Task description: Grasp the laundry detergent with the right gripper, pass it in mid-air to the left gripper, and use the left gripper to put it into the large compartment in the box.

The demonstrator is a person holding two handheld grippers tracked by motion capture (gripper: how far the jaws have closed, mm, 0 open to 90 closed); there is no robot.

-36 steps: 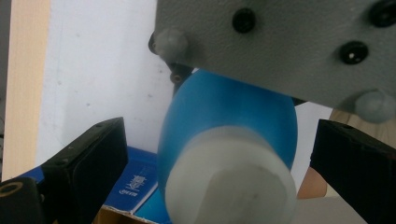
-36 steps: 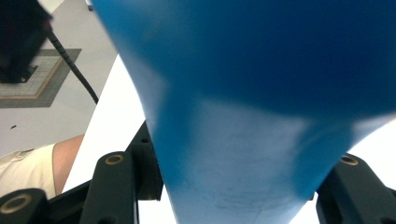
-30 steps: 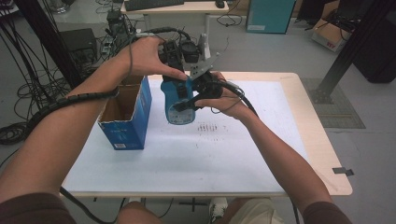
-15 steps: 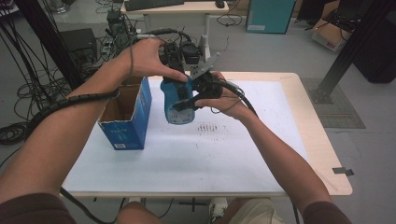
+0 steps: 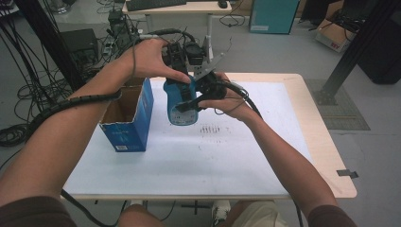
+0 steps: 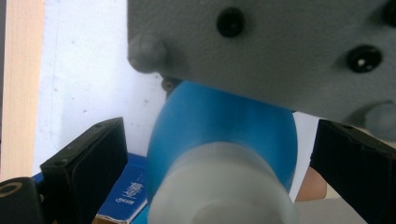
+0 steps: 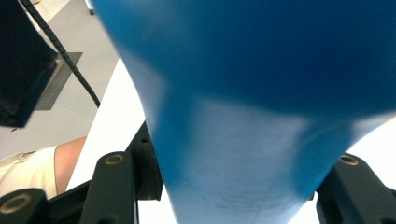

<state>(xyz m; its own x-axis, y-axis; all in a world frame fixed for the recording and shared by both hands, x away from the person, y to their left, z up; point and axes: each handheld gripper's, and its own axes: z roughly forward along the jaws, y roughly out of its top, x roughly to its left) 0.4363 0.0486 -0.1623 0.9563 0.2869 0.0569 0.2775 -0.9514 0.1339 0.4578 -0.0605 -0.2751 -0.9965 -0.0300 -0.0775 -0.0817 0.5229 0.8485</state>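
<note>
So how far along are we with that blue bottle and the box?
Done: the blue bottle is off the table, clear of the open box. In hand: the right gripper is shut on its body, and the left gripper sits open around its white cap end. Left, probably: working the cap, then setting the bottle down.

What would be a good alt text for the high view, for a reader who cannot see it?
Above a white-topped table, a person's two hands hold a blue bottle between them; the right tongs grip its lower part. An open blue cardboard box stands at the left.
</note>
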